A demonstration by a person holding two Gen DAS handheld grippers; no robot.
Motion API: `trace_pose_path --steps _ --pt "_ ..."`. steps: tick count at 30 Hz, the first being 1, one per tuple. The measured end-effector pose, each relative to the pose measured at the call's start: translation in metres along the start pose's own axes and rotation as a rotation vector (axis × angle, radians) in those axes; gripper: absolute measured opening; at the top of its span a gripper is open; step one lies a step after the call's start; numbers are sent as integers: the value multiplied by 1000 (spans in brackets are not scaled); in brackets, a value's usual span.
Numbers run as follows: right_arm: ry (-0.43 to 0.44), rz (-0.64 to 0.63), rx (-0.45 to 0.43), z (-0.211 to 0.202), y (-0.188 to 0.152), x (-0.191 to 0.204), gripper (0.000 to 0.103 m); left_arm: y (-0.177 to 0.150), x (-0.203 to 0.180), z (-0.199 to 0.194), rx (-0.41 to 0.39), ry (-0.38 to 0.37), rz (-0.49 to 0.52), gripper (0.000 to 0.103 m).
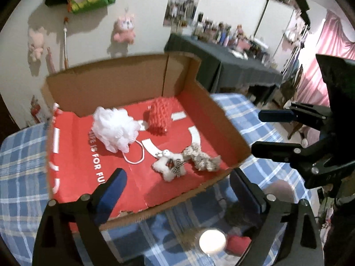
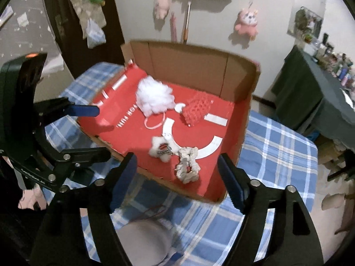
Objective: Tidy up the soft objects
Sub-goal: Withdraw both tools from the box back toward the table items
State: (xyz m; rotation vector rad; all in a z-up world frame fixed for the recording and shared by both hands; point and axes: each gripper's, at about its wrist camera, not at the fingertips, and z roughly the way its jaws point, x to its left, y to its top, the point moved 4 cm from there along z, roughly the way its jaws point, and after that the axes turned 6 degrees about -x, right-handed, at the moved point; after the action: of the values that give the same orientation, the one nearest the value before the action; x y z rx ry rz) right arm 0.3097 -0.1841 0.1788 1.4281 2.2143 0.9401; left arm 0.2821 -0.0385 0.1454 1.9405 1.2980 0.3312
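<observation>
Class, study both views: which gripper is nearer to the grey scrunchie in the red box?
Probably the right gripper: the grey scrunchie lies just ahead between its open fingers. The left gripper hangs open further along the near edge.

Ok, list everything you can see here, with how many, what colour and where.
Cardboard box: one, brown with red floor, on the table.
Bath pouf: one, white, box's back left.
Knitted piece: one, red, box's back middle.
Plush toy: one, white with checked bow, box's front.
Scrunchie: one, beige, beside the plush toy.
Tablecloth: one, blue plaid, under the box.
Pink plush toys: two, hanging on the wall.
Left gripper: black, blue pads, open, empty.
Right gripper: black, blue pads, open, empty.
</observation>
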Motion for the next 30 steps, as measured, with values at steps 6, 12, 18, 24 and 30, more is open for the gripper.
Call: trace_pose_path --steps 6,12,18,24,30 --pt "-46 13 -121 -53 -13 23 82 -10 -16 -59 -163 44 17 103" --pt "-77 17 -245 -95 -39 49 90 -36 -25 -107 -275 23 -5 103" --pt "-148 -11 -374 -126 -75 79 90 -73 -39 -141 -375 80 15 103" --pt "-201 14 -472 -137 -113 105 95 -108 -45 -160 -454 154 5 103" --pt "-224 34 -485 -118 -147 116 96 -146 -44 -157 -472 202 -25 103"
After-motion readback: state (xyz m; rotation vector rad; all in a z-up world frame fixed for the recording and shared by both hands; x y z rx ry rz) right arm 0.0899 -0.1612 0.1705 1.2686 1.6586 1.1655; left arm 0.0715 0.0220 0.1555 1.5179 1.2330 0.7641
